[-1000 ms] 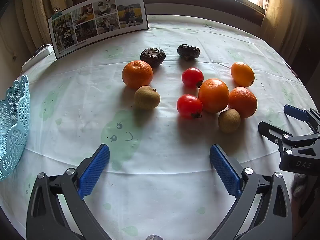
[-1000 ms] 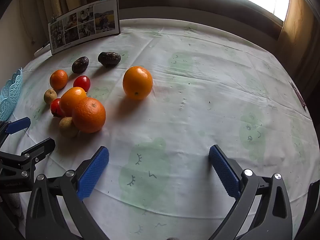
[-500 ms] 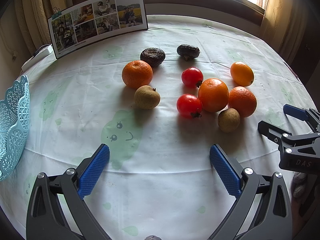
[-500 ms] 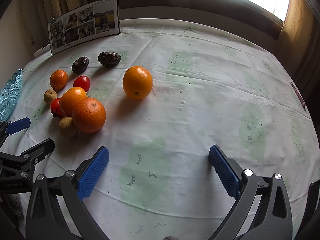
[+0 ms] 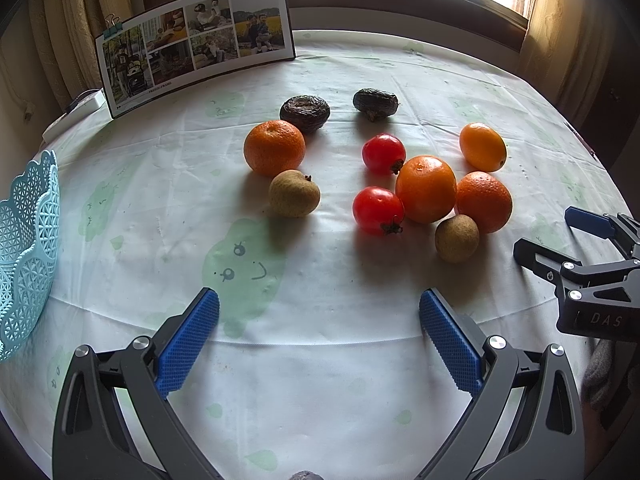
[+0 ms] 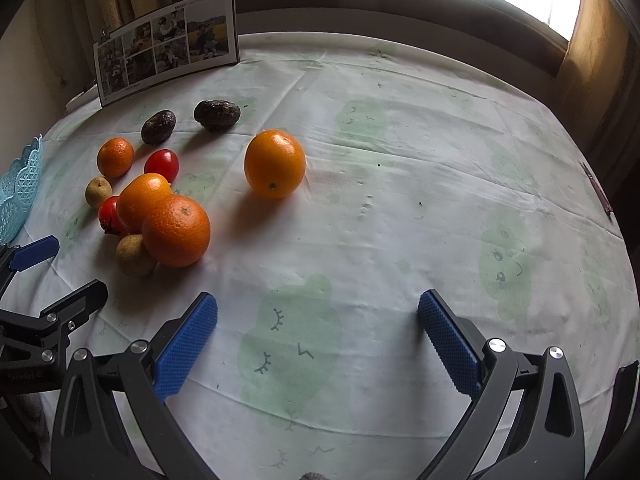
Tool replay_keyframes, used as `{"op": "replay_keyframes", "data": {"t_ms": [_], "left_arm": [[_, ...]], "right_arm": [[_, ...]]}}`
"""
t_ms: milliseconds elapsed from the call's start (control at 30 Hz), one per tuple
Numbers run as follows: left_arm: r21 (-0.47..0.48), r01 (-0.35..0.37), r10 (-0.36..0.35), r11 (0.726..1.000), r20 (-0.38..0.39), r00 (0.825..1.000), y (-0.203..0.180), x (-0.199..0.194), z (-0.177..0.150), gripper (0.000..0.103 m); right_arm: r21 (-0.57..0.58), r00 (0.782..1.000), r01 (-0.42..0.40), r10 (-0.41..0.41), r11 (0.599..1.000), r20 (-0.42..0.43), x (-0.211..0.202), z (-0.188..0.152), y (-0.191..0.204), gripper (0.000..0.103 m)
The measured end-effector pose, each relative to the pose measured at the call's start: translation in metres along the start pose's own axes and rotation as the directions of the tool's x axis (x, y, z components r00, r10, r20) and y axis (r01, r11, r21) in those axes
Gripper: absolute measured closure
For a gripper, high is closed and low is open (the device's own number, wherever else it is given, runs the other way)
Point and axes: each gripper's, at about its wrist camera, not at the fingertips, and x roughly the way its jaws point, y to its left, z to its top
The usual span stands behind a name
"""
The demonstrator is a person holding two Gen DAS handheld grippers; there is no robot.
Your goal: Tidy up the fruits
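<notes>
A round bench [image 5: 320,380] under a white cloth printed with pale green cartoon shapes carries everything. At its far left edge a photo board [image 5: 196,40] stands upright, held with binder clips. At the left rim stands a light blue lattice basket [image 5: 24,248], with no fruit visible inside the part that shows.

The left gripper [image 5: 319,316] hovers low over the near part of the bench, its jaws spread wide and holding nothing; the blue pads [image 5: 188,344] point toward the fruit. The right gripper [image 6: 318,314] hangs over bare cloth to the right of the fruit, its jaws likewise wide apart and empty.

The fruits lie loose on the cloth, all outside the basket. In the middle sits a cluster: a large orange [image 5: 426,189] touches a second orange [image 5: 484,202] on its right, a red tomato [image 5: 378,210] on its near left, and a brown longan-like fruit [image 5: 457,238] sits just in front of the two oranges. Another tomato [image 5: 383,153] lies just behind the cluster. A smooth, oval orange fruit [image 5: 483,147] lies apart to the far right. To the left, a tangerine [image 5: 274,147] sits with a second brown fruit [image 5: 294,193] just in front of it. Behind them lie two dark wrinkled fruits [image 5: 305,108], one touching or nearly touching the tangerine, the other [image 5: 375,100] set apart to the right.
</notes>
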Motion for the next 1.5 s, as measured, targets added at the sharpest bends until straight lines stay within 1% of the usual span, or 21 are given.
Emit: {"op": "replay_keyframes", "data": {"t_ms": [1500], "left_arm": [[0.0,0.001,-0.001,1.0,0.001,1.0,0.0004,-0.0005,-0.0001,0.002]], "right_arm": [[-0.001,1.0,-0.001,0.001,1.0,-0.001,-0.0024,-0.0009,0.0005,0.005]]}}
